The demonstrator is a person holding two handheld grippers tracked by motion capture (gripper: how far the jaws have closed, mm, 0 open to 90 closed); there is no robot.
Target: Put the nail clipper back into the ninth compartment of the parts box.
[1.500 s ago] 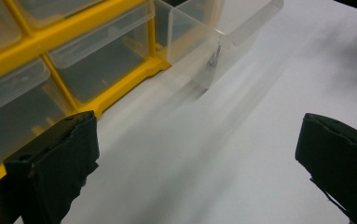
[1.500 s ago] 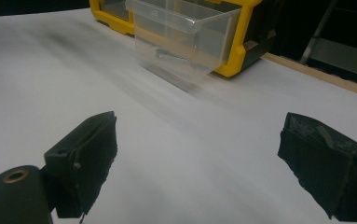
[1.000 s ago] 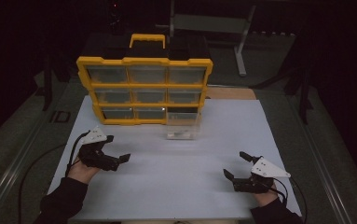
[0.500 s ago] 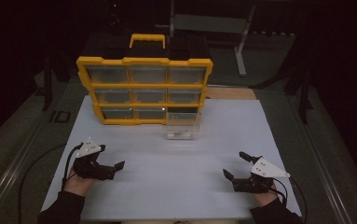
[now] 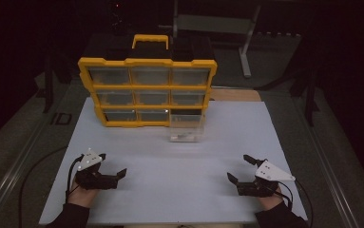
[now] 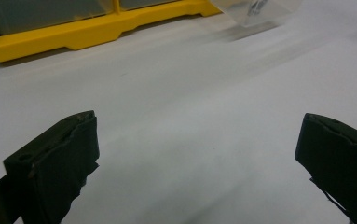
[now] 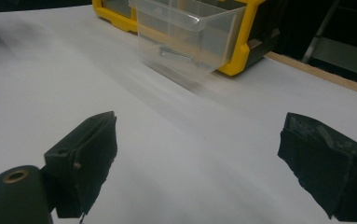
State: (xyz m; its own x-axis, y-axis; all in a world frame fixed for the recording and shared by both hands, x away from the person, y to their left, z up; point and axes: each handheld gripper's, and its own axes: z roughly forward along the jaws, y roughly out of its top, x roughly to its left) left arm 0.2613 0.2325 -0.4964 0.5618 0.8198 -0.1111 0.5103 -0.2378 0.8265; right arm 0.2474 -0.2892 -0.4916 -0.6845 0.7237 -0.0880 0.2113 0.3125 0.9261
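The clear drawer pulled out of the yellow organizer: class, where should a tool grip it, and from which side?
Grip the clear drawer by its front wall and lip, coming from the near, open table side. It juts from the yellow organizer toward the right tool, whose jaws stand open.

A dim workshop: a yellow parts organizer (image 5: 147,90) on a white worktable (image 5: 179,161), metal stands (image 5: 246,42) behind.

White table (image 5: 179,190) under yellow organizer (image 5: 146,90), clear drawer (image 5: 186,127)

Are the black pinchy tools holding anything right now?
No. The left tool and the right tool are both open and empty, resting apart from the clear drawer.
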